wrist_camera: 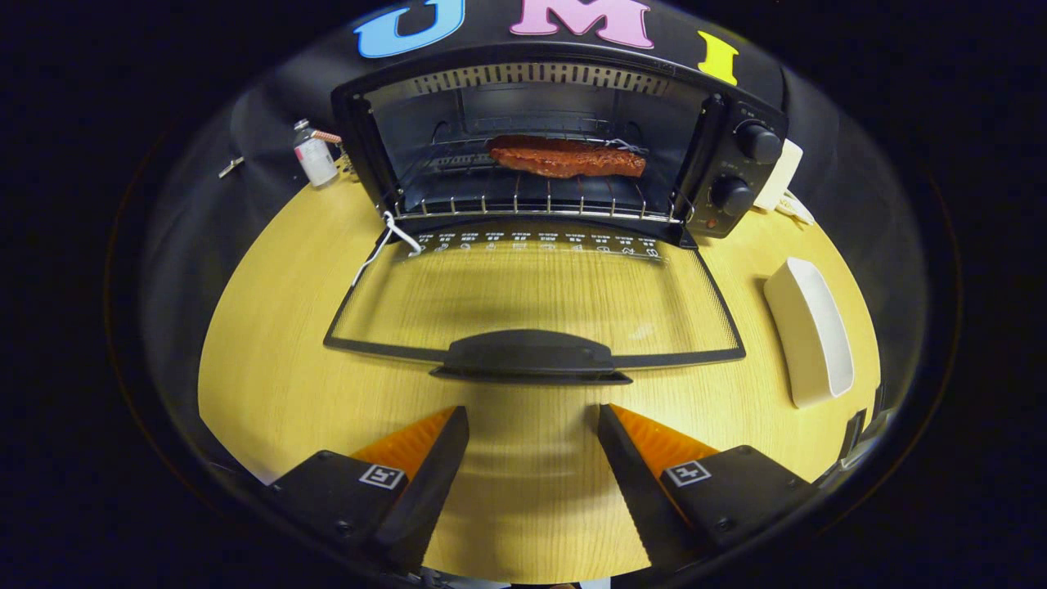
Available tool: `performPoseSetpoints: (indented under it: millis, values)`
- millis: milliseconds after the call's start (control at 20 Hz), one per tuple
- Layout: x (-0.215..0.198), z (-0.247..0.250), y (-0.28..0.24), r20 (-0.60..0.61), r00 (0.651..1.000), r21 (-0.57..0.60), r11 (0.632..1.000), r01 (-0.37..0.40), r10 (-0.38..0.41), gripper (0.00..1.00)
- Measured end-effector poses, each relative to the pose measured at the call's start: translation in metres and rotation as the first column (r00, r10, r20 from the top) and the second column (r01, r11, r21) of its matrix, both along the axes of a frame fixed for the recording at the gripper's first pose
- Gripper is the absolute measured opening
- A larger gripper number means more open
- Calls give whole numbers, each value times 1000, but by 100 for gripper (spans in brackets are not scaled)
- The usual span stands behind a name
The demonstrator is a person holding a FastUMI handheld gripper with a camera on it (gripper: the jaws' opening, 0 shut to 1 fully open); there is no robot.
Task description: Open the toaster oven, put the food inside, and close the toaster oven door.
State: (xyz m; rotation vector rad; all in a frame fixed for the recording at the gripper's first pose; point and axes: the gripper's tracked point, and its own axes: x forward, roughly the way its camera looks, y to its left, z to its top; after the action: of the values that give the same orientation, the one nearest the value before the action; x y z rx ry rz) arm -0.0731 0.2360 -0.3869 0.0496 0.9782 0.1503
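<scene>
- Gripper view: we hold the gripper (532,425) with its fingers wide apart and empty, just short of the door handle (527,356), placed well, we judge, to lift the door (536,298) shut.
- The food (568,157) already lies on the rack (540,204) inside the toaster oven (728,164), so only closing remains.
- The door lies flat on the table (270,384); its printed markings are too small to read.
- A white dish (810,331) sits right, a small bottle (315,155) far left.

The toaster oven's (564,139) open glass door (532,294) carries a row of small white printed marks along its hinge edge, too small to read; each finger of the gripper (532,425) bears a square black-and-white coded tag, no words
</scene>
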Motion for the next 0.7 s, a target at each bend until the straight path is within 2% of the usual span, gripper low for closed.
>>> performPoseSetpoints:
  millis: [150,700]
  values:
    - [10,-2,-4,-38,999,17,999,27,-26,97]
    - [14,54,-9,106,994,39,999,4,-8,97]
